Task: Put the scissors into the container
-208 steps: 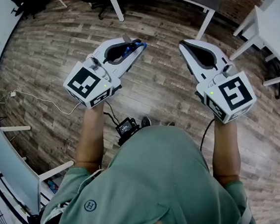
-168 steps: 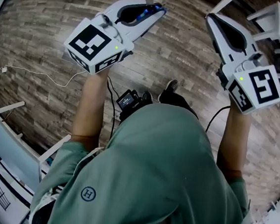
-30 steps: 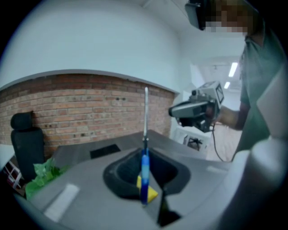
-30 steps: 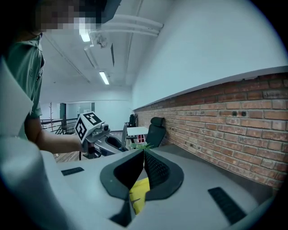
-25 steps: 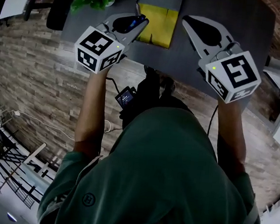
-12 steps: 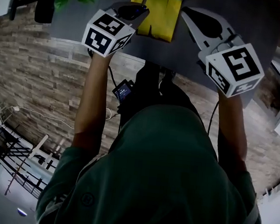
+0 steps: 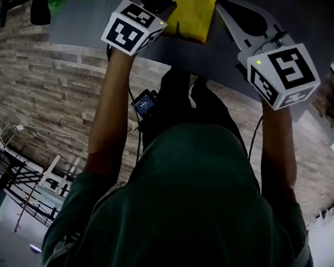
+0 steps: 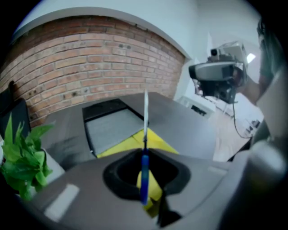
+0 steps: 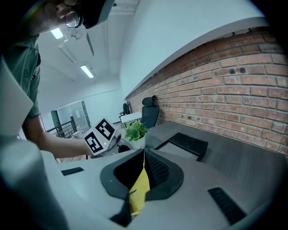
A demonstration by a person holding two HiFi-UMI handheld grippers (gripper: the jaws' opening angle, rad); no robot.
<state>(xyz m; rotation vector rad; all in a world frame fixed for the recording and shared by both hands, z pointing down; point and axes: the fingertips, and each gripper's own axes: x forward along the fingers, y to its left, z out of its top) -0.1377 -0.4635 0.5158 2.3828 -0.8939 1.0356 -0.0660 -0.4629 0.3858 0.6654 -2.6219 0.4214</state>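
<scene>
A dark desk is backed by brick. The scissors are clamped in the left gripper, short of the tray toward the desk's back edge; the right gripper is closed on nothing. Transport is judged in hand; release over the tray is called for next.

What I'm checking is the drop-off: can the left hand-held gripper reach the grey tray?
Probably yes: the left hand-held gripper holds the scissors aimed at the grey tray; only a flat yellow sheet lies between.
</scene>
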